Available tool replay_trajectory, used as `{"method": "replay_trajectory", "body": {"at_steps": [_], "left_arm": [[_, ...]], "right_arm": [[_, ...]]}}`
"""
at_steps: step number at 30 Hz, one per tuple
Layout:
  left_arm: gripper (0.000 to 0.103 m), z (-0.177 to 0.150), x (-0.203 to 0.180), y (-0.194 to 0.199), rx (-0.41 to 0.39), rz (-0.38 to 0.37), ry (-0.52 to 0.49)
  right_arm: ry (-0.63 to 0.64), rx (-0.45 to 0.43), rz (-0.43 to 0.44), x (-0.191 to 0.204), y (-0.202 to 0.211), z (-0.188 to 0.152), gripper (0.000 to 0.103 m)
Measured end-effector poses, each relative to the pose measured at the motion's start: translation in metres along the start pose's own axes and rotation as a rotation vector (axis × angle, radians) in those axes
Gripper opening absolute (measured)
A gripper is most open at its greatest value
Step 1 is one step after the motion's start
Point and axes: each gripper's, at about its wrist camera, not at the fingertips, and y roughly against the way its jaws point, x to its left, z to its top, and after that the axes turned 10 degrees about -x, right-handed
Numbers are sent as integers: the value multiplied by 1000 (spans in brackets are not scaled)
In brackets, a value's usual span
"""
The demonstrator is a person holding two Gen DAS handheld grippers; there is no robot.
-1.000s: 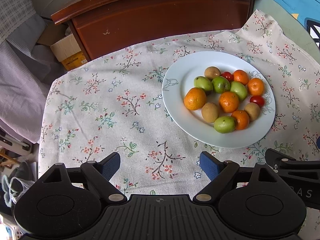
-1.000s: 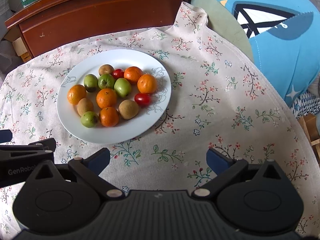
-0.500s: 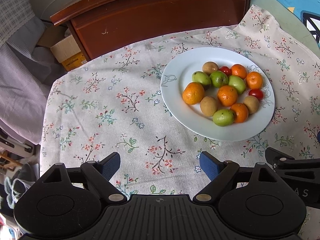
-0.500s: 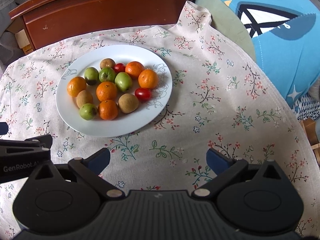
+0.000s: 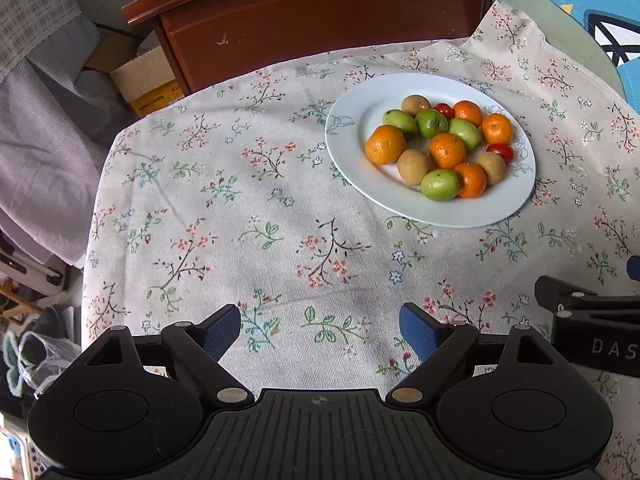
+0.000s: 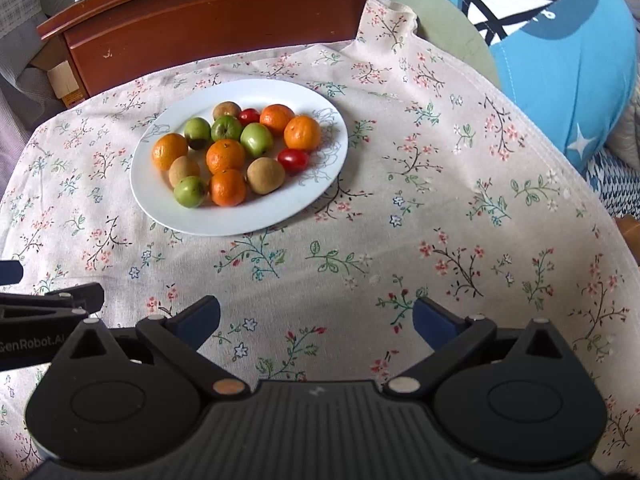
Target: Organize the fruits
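A white plate (image 5: 352,148) (image 6: 276,212) sits on a floral tablecloth and holds mixed fruit: several oranges (image 5: 385,145) (image 6: 225,156), several green fruits (image 5: 440,185) (image 6: 256,139), brown kiwi-like fruits (image 5: 414,161) (image 6: 265,175) and two red cherry tomatoes (image 5: 501,152) (image 6: 293,160). My left gripper (image 5: 320,330) hangs open over bare cloth, nearer than the plate and to its left. My right gripper (image 6: 316,320) is open too, over the cloth in front of the plate and a little right. Nothing sits between either pair of fingers.
A dark wooden cabinet (image 5: 320,20) (image 6: 216,28) stands behind the table. Cardboard boxes (image 5: 144,80) and grey cloth lie at the far left. A blue cushion (image 6: 560,60) is at the right. The cloth (image 5: 240,220) drapes over the table's left and right edges.
Both grippers have drawn back toward the near side, so the plate now sits farther up in each view. Both stay open; the fruit has not moved.
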Motion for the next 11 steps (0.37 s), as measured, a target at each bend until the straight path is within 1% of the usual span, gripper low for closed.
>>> {"method": "replay_trajectory", "body": {"at_steps": [3, 5, 8, 11], "left_arm": [[88, -7, 3, 8, 0, -16, 20], [88, -10, 4, 15, -9, -26, 33], [88, -13, 5, 25, -27, -42, 42], [88, -14, 7, 33, -43, -60, 56]], "right_arm": [[-94, -34, -26, -20, 1, -5, 102], [-161, -47, -74, -34, -2, -8, 102], [-256, -88, -171, -59, -6, -14, 102], [-293, -106, -224, -74, -13, -21, 102]]}}
